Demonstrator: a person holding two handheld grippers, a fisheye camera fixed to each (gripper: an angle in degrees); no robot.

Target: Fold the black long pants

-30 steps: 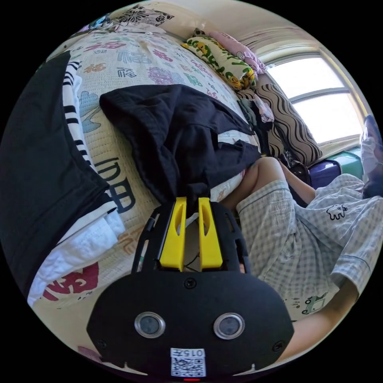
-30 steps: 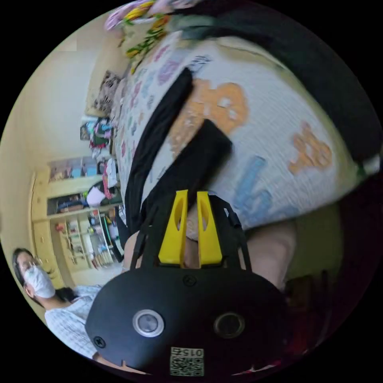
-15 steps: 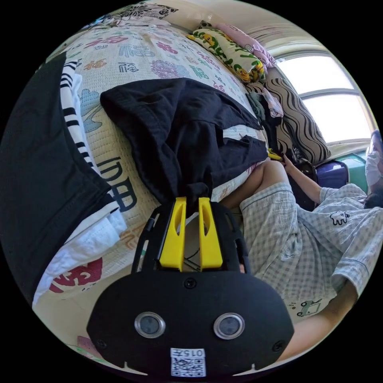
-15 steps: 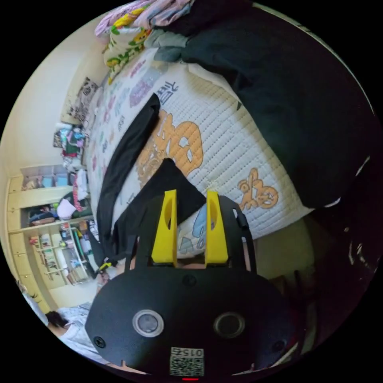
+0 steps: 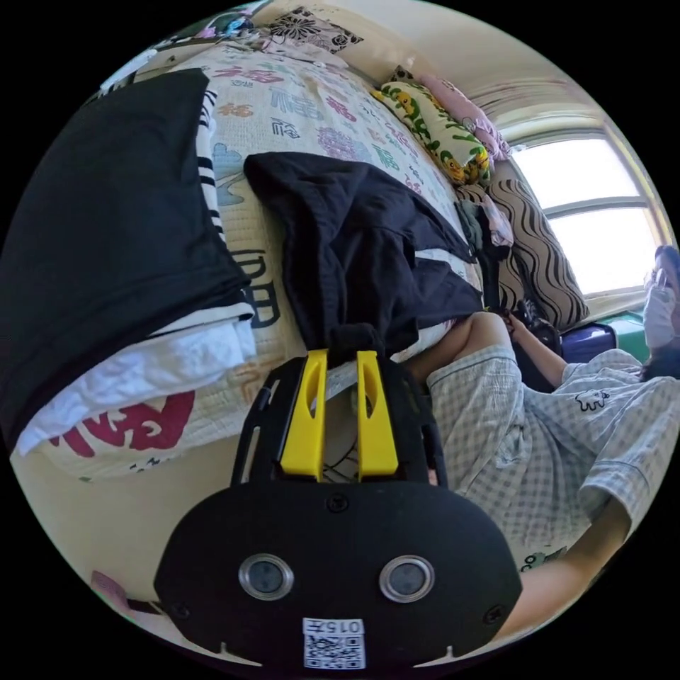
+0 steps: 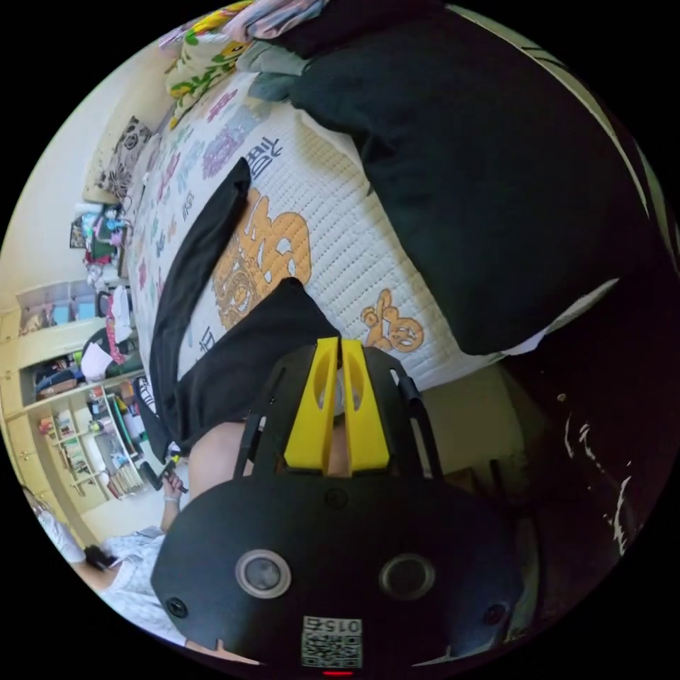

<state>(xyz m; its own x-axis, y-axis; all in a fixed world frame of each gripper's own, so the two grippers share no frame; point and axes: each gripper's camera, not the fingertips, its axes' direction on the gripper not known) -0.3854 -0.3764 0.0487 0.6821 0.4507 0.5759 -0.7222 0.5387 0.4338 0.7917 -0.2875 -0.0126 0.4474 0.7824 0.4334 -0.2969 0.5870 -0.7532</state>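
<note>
In the left gripper view, the black long pants (image 5: 354,234) are spread on the bed (image 5: 297,120) and pinched by the left hand-held gripper (image 5: 342,352); a folded clothes stack (image 5: 120,234) is seen beside them; in the right gripper view, the right hand-held gripper (image 6: 338,341) is clenched at a pant edge, whether cloth is caught cannot be told; a dark pile (image 6: 482,177) is seen nearby.

The cream quilted bedspread (image 5: 241,234) carries large printed Chinese characters in red, teal, purple, orange and black, and in the left gripper view those at its far end read as forms of 福, one red and one teal. In the right gripper view the big orange characters in the middle of the bedspread (image 6: 340,234) are too stylised to read. A small white sticker (image 5: 333,643) with a square code and a short number sits on the black camera plate of the left gripper (image 5: 341,354), and a like sticker (image 6: 331,642) on the right gripper (image 6: 338,343).
</note>
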